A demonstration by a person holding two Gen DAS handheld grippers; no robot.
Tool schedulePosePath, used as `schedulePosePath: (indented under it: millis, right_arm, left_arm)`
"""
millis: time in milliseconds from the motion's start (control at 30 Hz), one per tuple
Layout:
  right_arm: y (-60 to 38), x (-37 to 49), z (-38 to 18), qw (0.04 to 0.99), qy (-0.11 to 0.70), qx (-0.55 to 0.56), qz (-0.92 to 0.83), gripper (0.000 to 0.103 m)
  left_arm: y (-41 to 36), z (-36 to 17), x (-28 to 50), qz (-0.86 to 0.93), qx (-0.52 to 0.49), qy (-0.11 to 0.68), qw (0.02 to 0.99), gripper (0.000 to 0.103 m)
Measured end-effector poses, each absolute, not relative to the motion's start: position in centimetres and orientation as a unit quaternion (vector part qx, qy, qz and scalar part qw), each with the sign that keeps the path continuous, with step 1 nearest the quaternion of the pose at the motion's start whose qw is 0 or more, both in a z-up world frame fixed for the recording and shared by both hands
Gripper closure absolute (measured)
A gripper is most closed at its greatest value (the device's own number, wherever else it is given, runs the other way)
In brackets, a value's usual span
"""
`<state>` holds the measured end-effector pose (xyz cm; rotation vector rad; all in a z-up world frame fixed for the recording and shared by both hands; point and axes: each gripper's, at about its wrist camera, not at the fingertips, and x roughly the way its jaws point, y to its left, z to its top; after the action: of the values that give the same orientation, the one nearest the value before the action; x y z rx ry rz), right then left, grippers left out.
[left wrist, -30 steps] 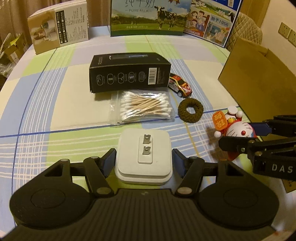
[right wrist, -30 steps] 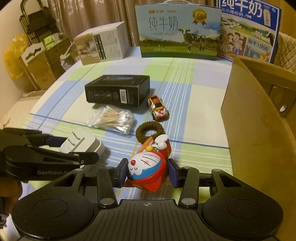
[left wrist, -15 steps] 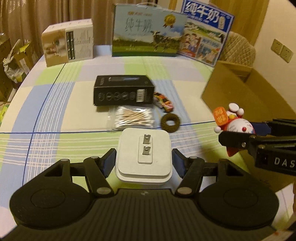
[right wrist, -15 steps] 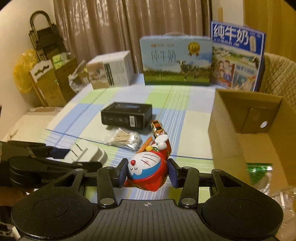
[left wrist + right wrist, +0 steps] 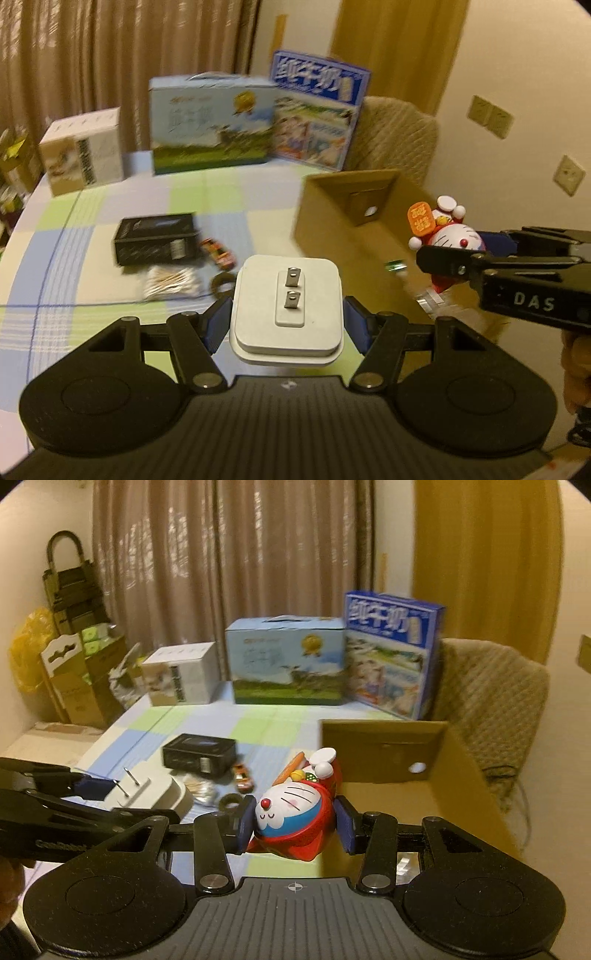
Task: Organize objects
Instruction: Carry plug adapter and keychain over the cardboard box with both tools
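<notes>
My left gripper point(image 5: 286, 326) is shut on a white power adapter point(image 5: 287, 310) with two metal prongs facing up, held well above the table. My right gripper point(image 5: 295, 825) is shut on a red and white Doraemon toy point(image 5: 295, 812), held high beside the open cardboard box point(image 5: 399, 760). In the left wrist view the toy point(image 5: 448, 236) hangs over the box point(image 5: 343, 218). The adapter also shows in the right wrist view point(image 5: 151, 792). On the checked tablecloth lie a black box point(image 5: 153, 238), a bag of cotton swabs point(image 5: 171, 282), a toy car point(image 5: 218, 253) and a brown hair tie point(image 5: 221, 284).
Two milk cartons point(image 5: 212, 125) point(image 5: 319, 110) and a white carton point(image 5: 81, 151) stand at the table's far edge. A padded chair point(image 5: 487, 701) is behind the cardboard box. Something green point(image 5: 397, 265) and clear plastic lie inside the box. Stacked boxes point(image 5: 74, 672) stand off the table's left.
Both grippers have risen and tilted up with their objects still held. The table items now look smaller and farther, and the cardboard box's inside has come into view.
</notes>
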<state>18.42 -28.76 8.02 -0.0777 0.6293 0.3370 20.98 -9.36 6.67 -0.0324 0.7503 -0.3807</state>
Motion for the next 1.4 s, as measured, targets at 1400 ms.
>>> schedulePosePath:
  millis: [1400]
  right_arm:
    - [-43.5, 19.8, 5.1, 0.935, 0.343, 0.024, 0.090, 0.061]
  left_arm:
    - [-24.0, 6.8, 23.2, -0.240, 0.020, 0.372, 0.896, 0.030]
